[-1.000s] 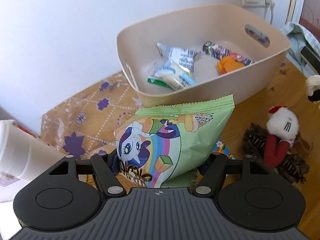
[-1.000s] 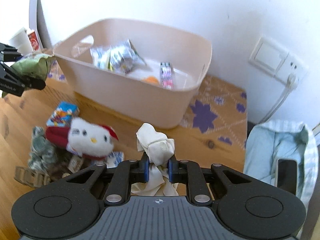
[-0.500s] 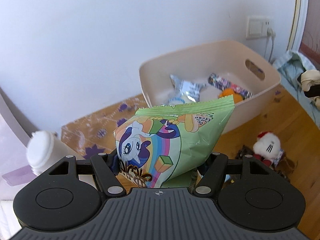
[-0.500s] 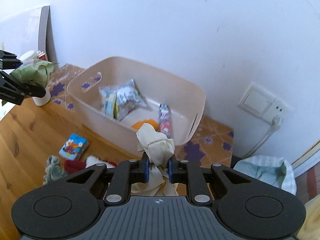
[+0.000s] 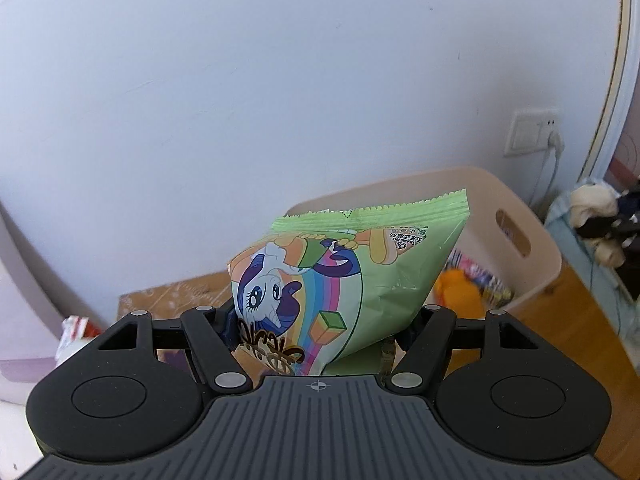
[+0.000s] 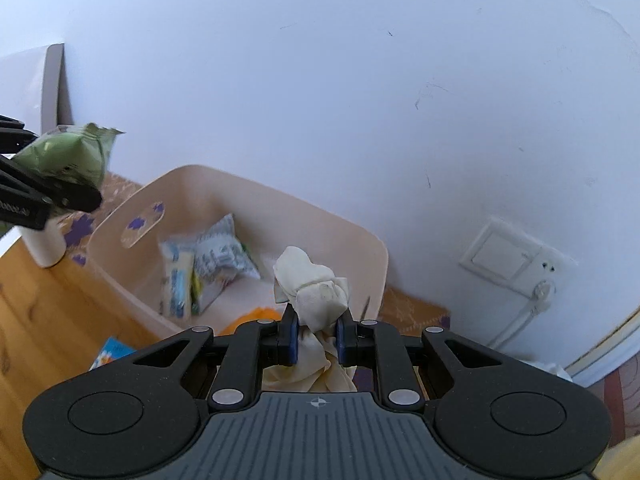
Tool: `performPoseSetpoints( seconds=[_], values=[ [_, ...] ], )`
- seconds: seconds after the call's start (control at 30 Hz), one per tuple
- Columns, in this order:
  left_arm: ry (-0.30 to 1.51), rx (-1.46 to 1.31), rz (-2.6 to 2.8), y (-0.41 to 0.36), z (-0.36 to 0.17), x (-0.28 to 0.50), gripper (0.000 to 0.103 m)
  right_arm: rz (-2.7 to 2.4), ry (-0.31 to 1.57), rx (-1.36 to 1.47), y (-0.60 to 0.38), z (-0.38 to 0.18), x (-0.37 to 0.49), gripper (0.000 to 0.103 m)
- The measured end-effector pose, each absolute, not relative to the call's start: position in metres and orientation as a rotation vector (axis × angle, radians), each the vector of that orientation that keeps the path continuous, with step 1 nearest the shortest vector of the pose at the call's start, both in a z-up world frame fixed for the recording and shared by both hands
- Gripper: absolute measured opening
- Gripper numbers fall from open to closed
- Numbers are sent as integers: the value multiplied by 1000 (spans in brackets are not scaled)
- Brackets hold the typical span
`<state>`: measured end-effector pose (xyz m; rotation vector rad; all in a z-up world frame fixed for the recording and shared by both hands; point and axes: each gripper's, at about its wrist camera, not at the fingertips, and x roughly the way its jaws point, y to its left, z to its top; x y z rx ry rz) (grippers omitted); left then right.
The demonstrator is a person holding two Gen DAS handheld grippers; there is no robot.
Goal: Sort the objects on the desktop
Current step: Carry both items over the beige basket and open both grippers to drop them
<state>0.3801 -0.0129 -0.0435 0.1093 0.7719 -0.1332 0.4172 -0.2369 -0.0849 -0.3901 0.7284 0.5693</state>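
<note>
**A:** Green snack bag (image 5: 352,280) is pinched low down in the left gripper (image 5: 320,332), jaws wide around its puffy body, held up in the air short of the beige bin (image 5: 536,252). Guessing that's so it clears the rim.

**B:** Yeah, and the right gripper (image 6: 316,340) has its jaws squeezed close on a cream cloth wad (image 6: 314,288), hovering over the bin's near right corner. Packets (image 6: 208,276) sit inside by its left wall already, so I'd say both loads go in there next. Blue pack (image 6: 110,352) lies on the wooden worktop (image 6: 36,320), near the bin's front wall.
</note>
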Motion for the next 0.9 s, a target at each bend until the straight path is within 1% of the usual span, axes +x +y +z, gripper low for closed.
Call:
performPoseSetpoints(
  seconds=[0.23,0.37,0.53,0.63,0.7,0.73,0.77,0.8,0.9],
  values=[
    [787,83,-140,-43,-58,422,70,566,755,-374,-217,-104,451,17],
    [816,103,-139,-59,-76,442,70,562,799,-330,-212,-124,470,17],
    [883,144,-145,-70,-105,457,71,558,803,-329,-204,-148,479,17],
    [907,171,-133,-73,-116,459,72,560,833,-332,-200,-160,481,19],
    [916,161,-135,-73,-120,459,72,569,861,-318,-200,-165,482,43],
    [916,156,-141,-73,-120,459,72,575,873,-308,-200,-166,482,46],
    [907,153,-144,-72,-120,458,74,581,875,-299,-201,-167,480,52],
    [898,154,-146,-71,-119,456,76,584,871,-298,-202,-166,478,60],
    [893,148,-151,-69,-114,451,80,580,852,-296,-206,-160,473,70]
  ],
)
